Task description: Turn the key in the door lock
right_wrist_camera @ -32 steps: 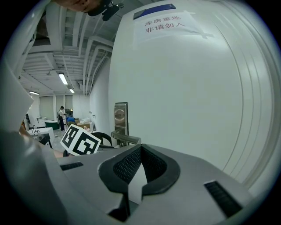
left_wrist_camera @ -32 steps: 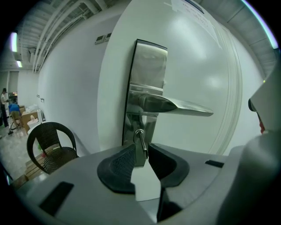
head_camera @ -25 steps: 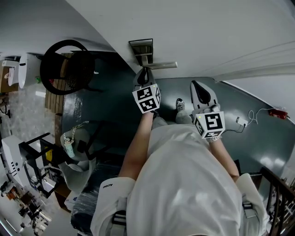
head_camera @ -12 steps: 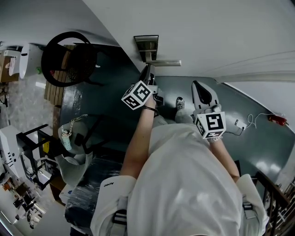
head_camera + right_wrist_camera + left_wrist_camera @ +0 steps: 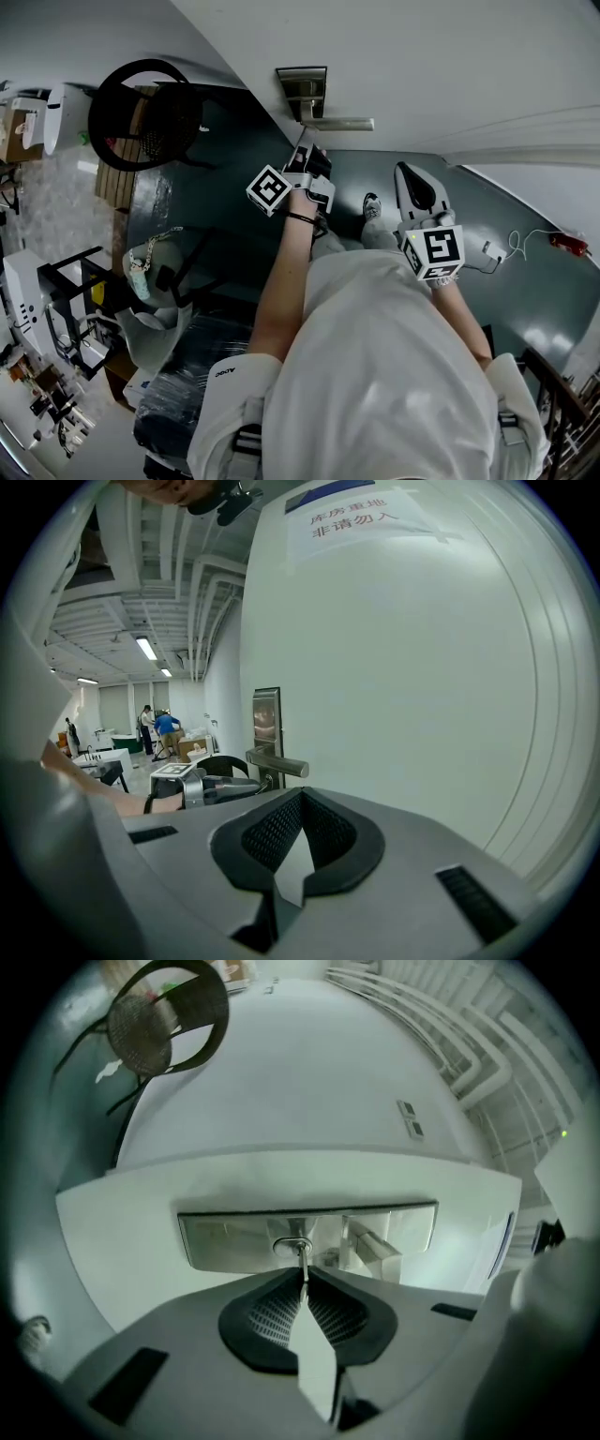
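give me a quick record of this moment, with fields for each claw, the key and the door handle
left claw: shut on the key, its jaws having just closed tighter
key: in the keyhole of the metal lock plate
right claw: shut, nothing in it, apart from the door
door handle: lever type, neither claw on it

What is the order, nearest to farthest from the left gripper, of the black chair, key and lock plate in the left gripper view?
1. Key, pinched between the jaws.
2. Lock plate, just ahead at centre.
3. Black chair, far off at upper left.
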### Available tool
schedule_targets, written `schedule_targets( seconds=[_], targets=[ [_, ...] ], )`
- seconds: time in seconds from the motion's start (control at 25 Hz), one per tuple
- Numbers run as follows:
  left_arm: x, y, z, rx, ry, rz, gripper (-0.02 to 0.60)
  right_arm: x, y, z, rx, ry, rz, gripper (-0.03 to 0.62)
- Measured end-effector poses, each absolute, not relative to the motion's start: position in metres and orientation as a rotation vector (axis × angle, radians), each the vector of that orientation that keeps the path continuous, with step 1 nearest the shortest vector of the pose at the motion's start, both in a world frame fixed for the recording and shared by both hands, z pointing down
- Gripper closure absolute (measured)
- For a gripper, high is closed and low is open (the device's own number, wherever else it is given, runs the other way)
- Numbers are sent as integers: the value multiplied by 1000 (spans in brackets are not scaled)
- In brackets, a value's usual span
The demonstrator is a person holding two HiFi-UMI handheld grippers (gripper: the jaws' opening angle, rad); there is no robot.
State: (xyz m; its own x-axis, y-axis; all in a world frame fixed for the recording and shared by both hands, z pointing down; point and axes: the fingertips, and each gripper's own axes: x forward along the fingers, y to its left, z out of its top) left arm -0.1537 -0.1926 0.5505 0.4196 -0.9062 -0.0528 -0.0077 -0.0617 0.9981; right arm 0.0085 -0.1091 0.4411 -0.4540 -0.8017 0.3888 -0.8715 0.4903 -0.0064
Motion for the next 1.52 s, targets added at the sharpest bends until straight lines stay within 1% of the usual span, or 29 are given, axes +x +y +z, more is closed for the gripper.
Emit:
schedule_targets(
  seconds=[0.08,0.24,0.44,0.72,0.8,0.96,1.16,1.36,1.52],
  targets=[
    [-154,-193,547,1373,-776,-1020,552,7,-108,441,1399,-2409,294,602],
    [-156,-194,549,1259,-654,-1139,552,6,-107,443,1386,-2413,292,602],
    [-157,-194,552,1176,-571,-1212,552,8,-105,445,1380,-2413,291,602],
    [-155,-192,549,1337,-704,-1091,546,11,-103,443,1376,-2419,283,602],
    [-152,-188,549,1398,-736,-1032,512,12,-103,444,1378,-2420,286,602],
    [-153,-175,553,1447,-783,-972,491,15,-102,442,1380,-2423,290,602],
    [-159,-164,554,1568,-946,-783,491,14,-98,442,1371,-2436,294,602],
    [-161,-152,554,1821,-1203,-413,491,9,-91,441,1351,-2455,292,602],
    [-161,-148,540,2055,-1453,-65,492,10,-85,441,1350,-2459,298,602]
  ],
)
